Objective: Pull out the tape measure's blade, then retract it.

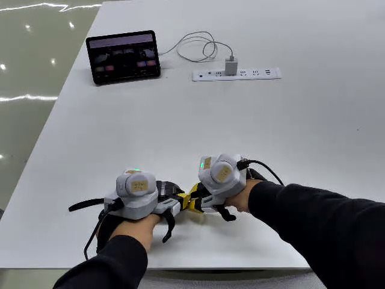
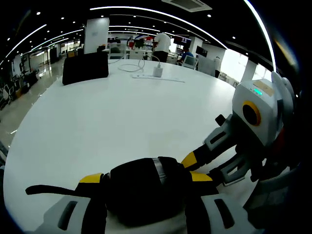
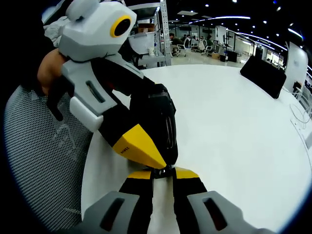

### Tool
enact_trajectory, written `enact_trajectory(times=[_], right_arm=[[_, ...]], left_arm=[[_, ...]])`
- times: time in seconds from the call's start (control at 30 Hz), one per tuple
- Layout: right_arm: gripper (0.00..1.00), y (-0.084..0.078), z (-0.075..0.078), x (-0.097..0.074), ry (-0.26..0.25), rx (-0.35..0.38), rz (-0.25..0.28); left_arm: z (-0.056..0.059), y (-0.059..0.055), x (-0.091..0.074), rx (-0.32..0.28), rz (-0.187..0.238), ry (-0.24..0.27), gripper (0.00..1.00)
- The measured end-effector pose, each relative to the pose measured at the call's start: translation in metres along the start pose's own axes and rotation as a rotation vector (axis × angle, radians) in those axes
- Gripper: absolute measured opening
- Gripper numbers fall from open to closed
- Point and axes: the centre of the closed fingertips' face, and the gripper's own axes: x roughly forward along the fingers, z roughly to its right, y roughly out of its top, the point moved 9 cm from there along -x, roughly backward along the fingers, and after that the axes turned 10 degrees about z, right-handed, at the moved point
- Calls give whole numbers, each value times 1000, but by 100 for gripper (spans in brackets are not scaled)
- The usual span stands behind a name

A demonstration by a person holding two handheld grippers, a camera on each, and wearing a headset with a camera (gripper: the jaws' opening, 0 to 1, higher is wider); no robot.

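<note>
Locate the tape measure point(image 2: 141, 192) at the near edge of the desk point(image 1: 240, 120), clamped across its case by the left claw point(image 2: 146, 178), one yellow-tipped jaw on each flank. Note the case: black, rounded, matte, with a lighter strip across the top. Find the right claw point(image 3: 163, 173) facing the left one tip to tip, jaws pressed almost together and pinching a small dark tab at the case's edge; too small to tell more. Note the build of both claws: grey-white moulded plastic bodies, black jaw arms, wedge-shaped yellow tips. Note the desk top: white, smooth, slightly glossy. At the far end, well apart from the claws, find a dark rectangular tablet point(image 1: 123, 56) propped up on edge, a flat white power strip point(image 1: 236, 74) with a white charger point(image 1: 231, 65) plugged in, and a thin pale cable point(image 1: 195, 47) looped on the surface between tablet and charger.
</note>
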Motion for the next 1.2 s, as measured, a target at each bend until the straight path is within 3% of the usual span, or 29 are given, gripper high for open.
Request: enact_trajectory(times=[1.07, 1.2], right_arm=[[11, -1, -5, 0, -35, 27, -1], [12, -1, -7, 0, -44, 25, -3]], left_arm=[[-1, 0, -1, -11, 3, -30, 64], [-2, 0, 0, -20, -12, -40, 64]])
